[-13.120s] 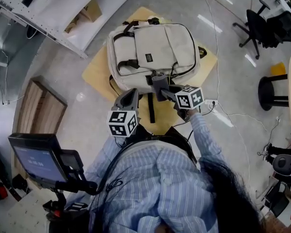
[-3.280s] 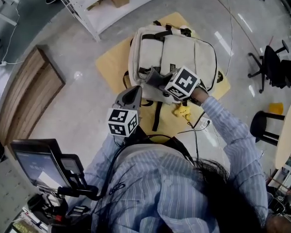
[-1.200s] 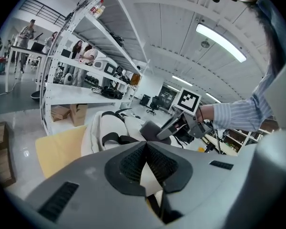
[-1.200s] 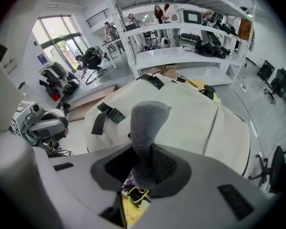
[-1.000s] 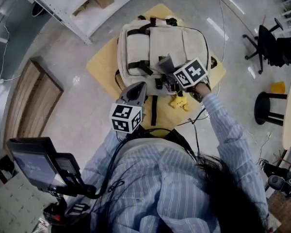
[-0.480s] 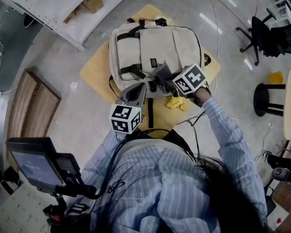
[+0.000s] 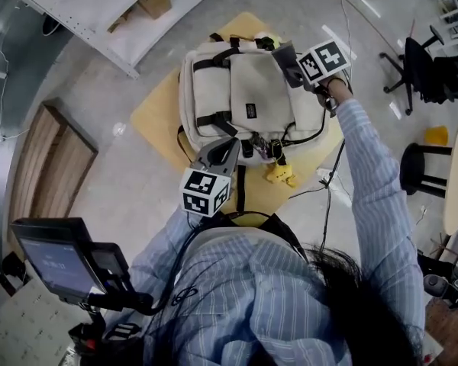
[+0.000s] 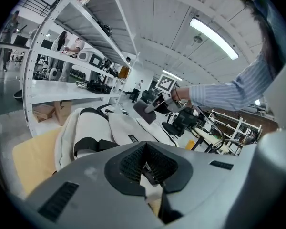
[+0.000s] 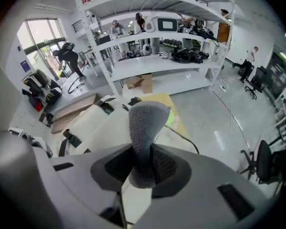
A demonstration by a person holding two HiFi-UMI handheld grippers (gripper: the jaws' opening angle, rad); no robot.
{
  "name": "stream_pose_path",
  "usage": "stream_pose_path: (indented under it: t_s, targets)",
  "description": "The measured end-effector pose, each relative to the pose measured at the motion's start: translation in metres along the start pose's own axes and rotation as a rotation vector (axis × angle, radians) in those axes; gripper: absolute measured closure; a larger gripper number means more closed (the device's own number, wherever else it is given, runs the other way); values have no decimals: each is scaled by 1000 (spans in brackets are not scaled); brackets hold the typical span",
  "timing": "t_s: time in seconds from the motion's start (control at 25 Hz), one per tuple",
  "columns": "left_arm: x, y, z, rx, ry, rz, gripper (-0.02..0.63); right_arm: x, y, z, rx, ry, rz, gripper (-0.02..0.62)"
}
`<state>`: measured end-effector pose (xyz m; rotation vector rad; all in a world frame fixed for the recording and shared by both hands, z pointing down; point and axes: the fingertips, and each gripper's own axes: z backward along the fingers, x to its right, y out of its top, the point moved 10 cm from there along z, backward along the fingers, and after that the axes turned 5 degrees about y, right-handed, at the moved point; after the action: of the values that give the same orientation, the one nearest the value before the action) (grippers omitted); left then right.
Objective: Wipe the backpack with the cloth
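Observation:
A beige backpack (image 7: 244, 90) with black straps lies flat on a low yellow board (image 7: 156, 109). My right gripper (image 7: 291, 65) is at the backpack's far right corner, shut on a folded grey cloth (image 7: 284, 54). In the right gripper view the cloth (image 9: 145, 123) sticks up from between the jaws, over the backpack (image 9: 100, 123). My left gripper (image 7: 227, 146) hovers at the backpack's near edge, jaws together and holding nothing. The left gripper view looks along the backpack (image 8: 100, 128) to the cloth (image 8: 144, 111) at the far end.
A yellow toy (image 7: 278, 174) hangs off the backpack's near edge. Cables (image 7: 328, 181) trail over the floor on the right. A white shelf rack (image 7: 99, 21) stands at the far left. A black stool (image 7: 424, 170) and an office chair (image 7: 420, 48) stand to the right, and a wooden panel (image 7: 53, 166) lies at left.
My right gripper has carried the cloth from the backpack's near front edge up to its far right corner. The left gripper has stayed by the near edge.

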<state>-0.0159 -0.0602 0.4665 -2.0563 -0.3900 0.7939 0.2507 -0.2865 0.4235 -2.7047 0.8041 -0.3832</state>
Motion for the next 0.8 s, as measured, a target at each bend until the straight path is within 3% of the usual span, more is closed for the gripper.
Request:
stream_pose_path:
  t_s: [0.32,0.64,0.8]
  targets:
    - [-18,0,7,9,60,39,601,31,48,-39,-122,-97,18,502]
    - [-24,-4,13,24,93,50,601,24,27,-54,-139,-72,-7,502]
    - [-22,-6,14,22,93,61,601,3,-1,-45,-132,-8,3,502]
